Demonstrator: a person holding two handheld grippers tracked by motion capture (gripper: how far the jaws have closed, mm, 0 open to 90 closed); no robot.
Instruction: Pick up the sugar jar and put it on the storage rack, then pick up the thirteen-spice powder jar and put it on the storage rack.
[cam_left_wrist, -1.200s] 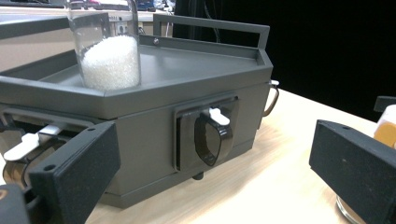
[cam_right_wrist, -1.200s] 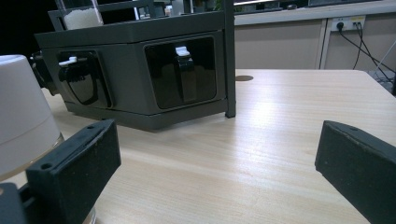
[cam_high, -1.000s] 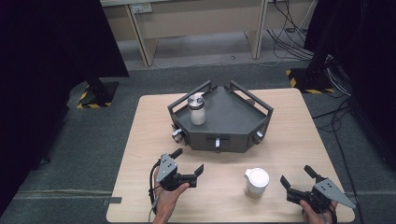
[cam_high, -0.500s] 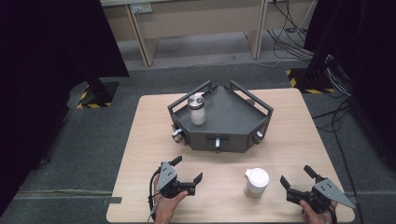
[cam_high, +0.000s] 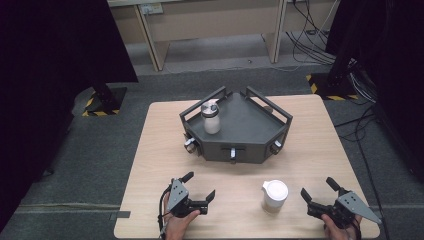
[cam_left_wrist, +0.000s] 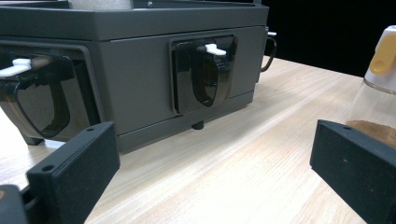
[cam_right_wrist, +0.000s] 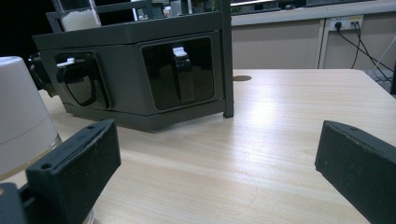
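A dark grey angular rack (cam_high: 245, 127) stands mid-table, with a white-filled jar (cam_high: 210, 117) upright on its left top corner. A white-lidded jar (cam_high: 274, 195) stands on the table in front of it. My left gripper (cam_high: 199, 186) is open and empty near the front edge, left of that jar. In the left gripper view the left gripper (cam_left_wrist: 212, 163) faces the rack's front panel (cam_left_wrist: 140, 84), with the jar (cam_left_wrist: 378, 93) and its brown contents at the right. My right gripper (cam_high: 317, 188) is open and empty, right of the jar. In the right gripper view the right gripper (cam_right_wrist: 215, 154) faces the rack (cam_right_wrist: 140, 70), with the jar (cam_right_wrist: 21, 121) at the left.
The rack's side faces carry dark recessed pockets with white-tipped levers (cam_left_wrist: 212, 49) (cam_right_wrist: 180, 58). Low rails (cam_high: 267, 102) edge its top. Bare wooden table (cam_high: 320, 145) stretches right of the rack. Desks and cables stand beyond the far edge.
My left gripper has drawn back a little toward the near table edge, still open. The right gripper and both jars have stayed put.
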